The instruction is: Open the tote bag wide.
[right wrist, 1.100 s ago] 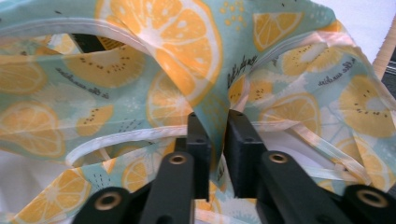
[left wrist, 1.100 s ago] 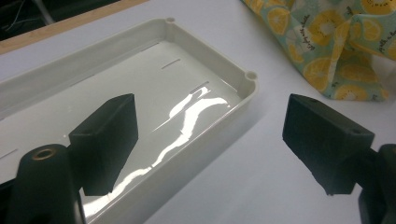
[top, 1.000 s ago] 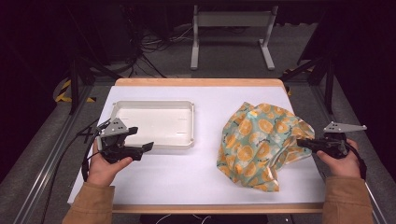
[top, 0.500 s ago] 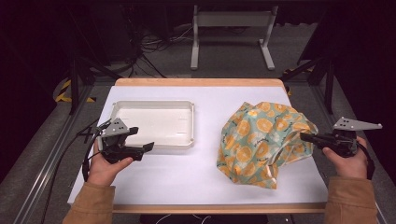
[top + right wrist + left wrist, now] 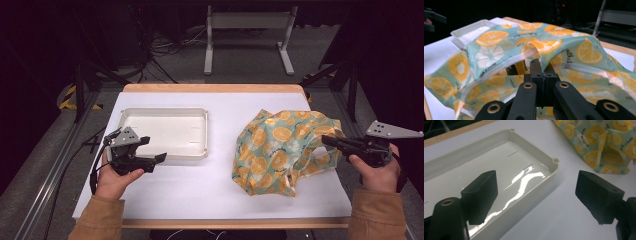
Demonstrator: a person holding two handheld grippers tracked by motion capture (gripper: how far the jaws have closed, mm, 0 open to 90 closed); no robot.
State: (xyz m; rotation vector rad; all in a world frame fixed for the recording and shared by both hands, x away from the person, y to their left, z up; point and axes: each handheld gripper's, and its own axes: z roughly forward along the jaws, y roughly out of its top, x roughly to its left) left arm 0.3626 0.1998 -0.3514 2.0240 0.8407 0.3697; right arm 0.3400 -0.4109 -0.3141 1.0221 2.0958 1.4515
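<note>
A teal bag printed with orange slices lies on the right half of the white table, its right side pulled up off the surface. My right gripper is shut on the bag's rim; in the right gripper view the jaws press together on the translucent edge of the bag. My left gripper is held open at the front right corner of the white tray, nothing between its fingers. The same tray is empty, and a corner of the bag shows beyond it.
The table's wooden edge runs along the far side. A grey metal stand and cables sit on the dark floor beyond. Bare white table surface lies between the hands.
My right gripper has risen and drawn to the right with the bag's rim, lifting and stretching that side of the bag. The left gripper has stayed put.
</note>
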